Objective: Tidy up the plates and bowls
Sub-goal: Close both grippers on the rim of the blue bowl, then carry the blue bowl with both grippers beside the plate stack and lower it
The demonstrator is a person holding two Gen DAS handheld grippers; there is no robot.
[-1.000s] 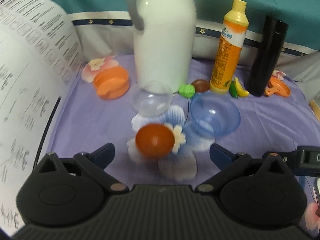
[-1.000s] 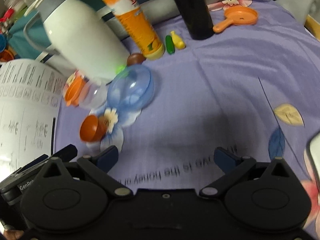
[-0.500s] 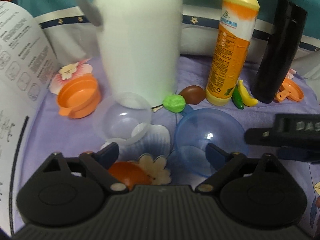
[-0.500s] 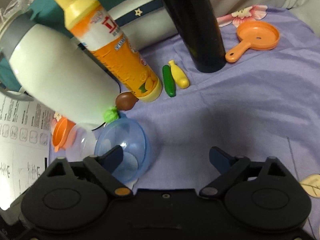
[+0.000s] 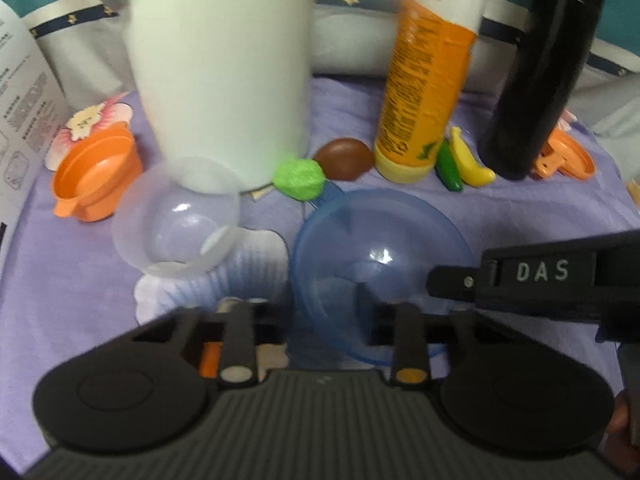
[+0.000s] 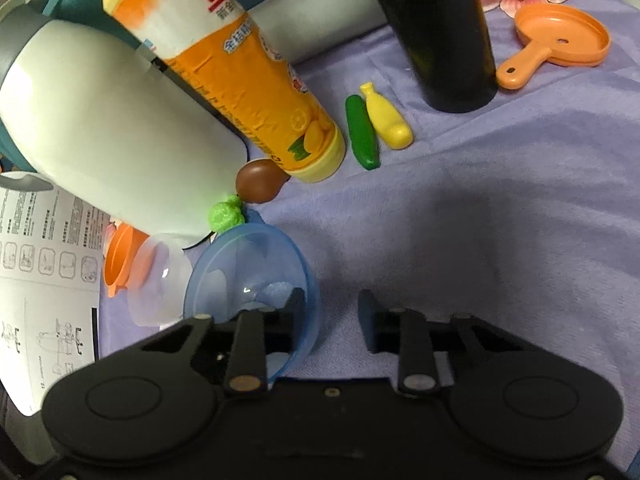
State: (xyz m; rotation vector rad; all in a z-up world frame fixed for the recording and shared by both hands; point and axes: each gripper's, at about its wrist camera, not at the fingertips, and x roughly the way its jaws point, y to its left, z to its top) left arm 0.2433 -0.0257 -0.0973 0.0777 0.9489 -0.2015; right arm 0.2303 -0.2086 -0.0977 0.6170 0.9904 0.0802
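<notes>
A clear blue bowl point(image 5: 372, 248) sits on the purple cloth, also in the right wrist view point(image 6: 240, 276). A clear colourless bowl point(image 5: 176, 220) lies tilted to its left point(image 6: 160, 284). An orange bowl point(image 5: 96, 172) stands further left. My left gripper point(image 5: 322, 300) straddles the blue bowl's left rim, jaws partly closed with a gap. My right gripper point(image 6: 330, 312) straddles the bowl's right rim, one finger inside, jaws apart. A small orange piece point(image 5: 208, 358) shows under the left gripper.
A white jug point(image 5: 220, 64), an orange bottle point(image 5: 428, 80) and a black flask point(image 5: 540, 72) stand behind the bowls. A green ball point(image 5: 298, 178), a brown egg shape point(image 5: 344, 158), toy cucumber and banana point(image 6: 376, 128), an orange toy pan point(image 6: 560, 40) and a paper sheet point(image 6: 44, 264) lie around.
Both grippers have moved forward and down to the blue bowl and narrowed their jaws around its rim. The orange cup has slipped under the left gripper.
</notes>
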